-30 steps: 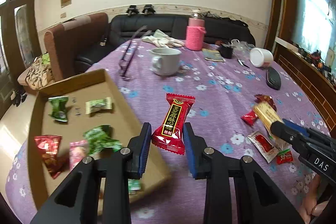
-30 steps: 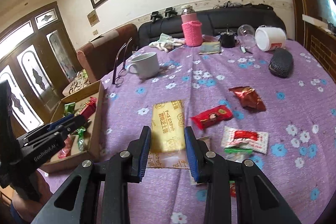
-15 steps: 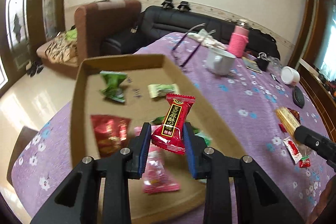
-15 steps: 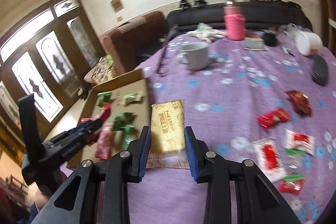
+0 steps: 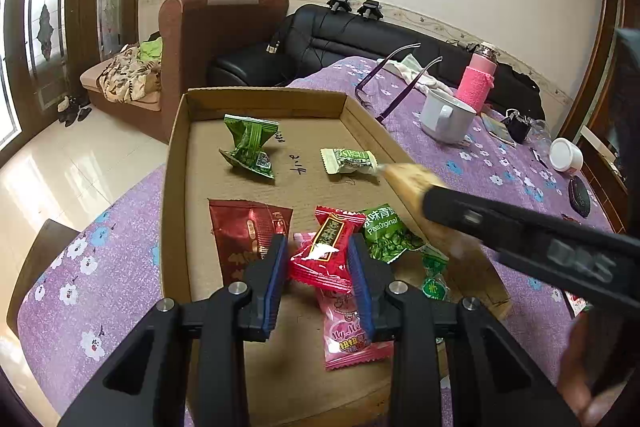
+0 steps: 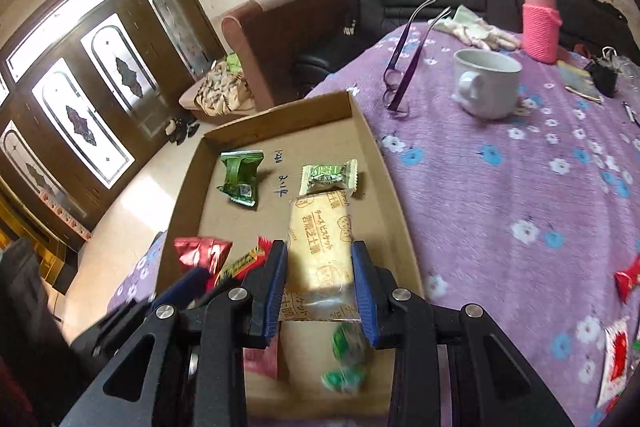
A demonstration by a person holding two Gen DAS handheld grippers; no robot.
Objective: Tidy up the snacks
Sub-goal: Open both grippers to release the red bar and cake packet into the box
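left gripper (image 5: 318,269): pinching a red candy (image 5: 326,253) between its blue pads, held up over the near half of the box (image 5: 176,163)
right gripper (image 6: 319,281): clamped on a tan biscuit pack (image 6: 320,239), flat and pointing away, also over the box; in the left view it pokes in from the right, a bit blurry
box: shallow cardboard tray at the left edge of the table (image 5: 500,183), purple flowery cloth
already in the box: crumpled green packet (image 5: 250,147) and pale green candy (image 5: 350,161) toward the far end, dark red pouch (image 5: 246,235), green pea bag (image 5: 388,233) and pink packet (image 5: 350,333) nearer the camera
still out on the cloth: red candy at the right edge (image 6: 628,277), plus a white-and-red sachet (image 6: 614,363) lower down
other stuff: white mug (image 6: 486,83), purple glasses (image 6: 404,67), pink bottle (image 6: 540,23), well apart from the box
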